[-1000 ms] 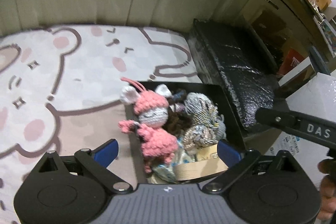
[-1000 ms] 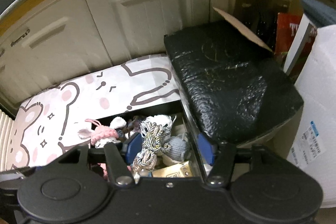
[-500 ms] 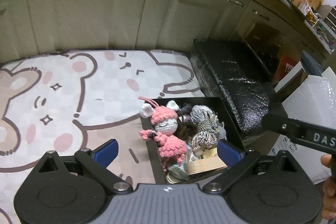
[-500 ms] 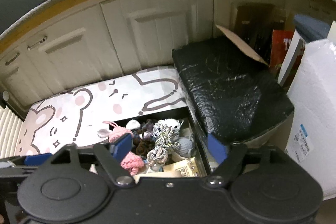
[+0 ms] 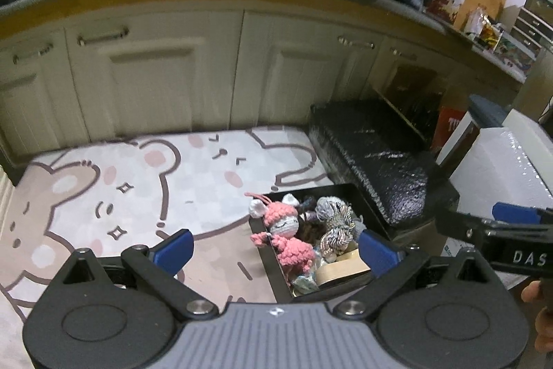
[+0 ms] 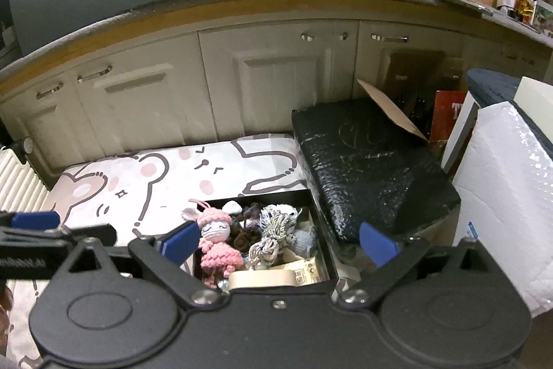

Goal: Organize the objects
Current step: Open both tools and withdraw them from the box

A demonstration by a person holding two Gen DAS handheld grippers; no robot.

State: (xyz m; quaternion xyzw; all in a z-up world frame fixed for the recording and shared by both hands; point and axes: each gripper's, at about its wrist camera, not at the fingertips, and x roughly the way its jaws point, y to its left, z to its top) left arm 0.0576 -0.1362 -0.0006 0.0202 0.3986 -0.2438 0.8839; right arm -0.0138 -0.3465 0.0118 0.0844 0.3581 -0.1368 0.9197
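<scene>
A black open box (image 5: 312, 188) (image 6: 255, 196) sits on the rug, full of small toys. Among them are a pink crochet doll (image 5: 288, 232) (image 6: 216, 239), a grey-white rope bundle (image 5: 335, 227) (image 6: 276, 230) and a tape roll (image 5: 342, 268) (image 6: 262, 279). My left gripper (image 5: 274, 249) hangs open above and in front of the box, holding nothing. My right gripper (image 6: 278, 244) also hovers above the box; its jaws are opening wide and nothing is between them. Each gripper shows at the edge of the other's view.
A bear-pattern rug (image 5: 138, 189) (image 6: 166, 175) lies in front of cream cabinets (image 5: 155, 82). A black wrapped bundle (image 5: 380, 168) (image 6: 369, 168) stands right of the box, and a white bubble-wrapped package (image 6: 511, 196) beyond it. A white radiator (image 6: 17, 175) is at the far left.
Both grippers have risen and drawn back from the box. The right jaws, earlier close around the rope bundle, have spread wide, and the bundle lies in the box.
</scene>
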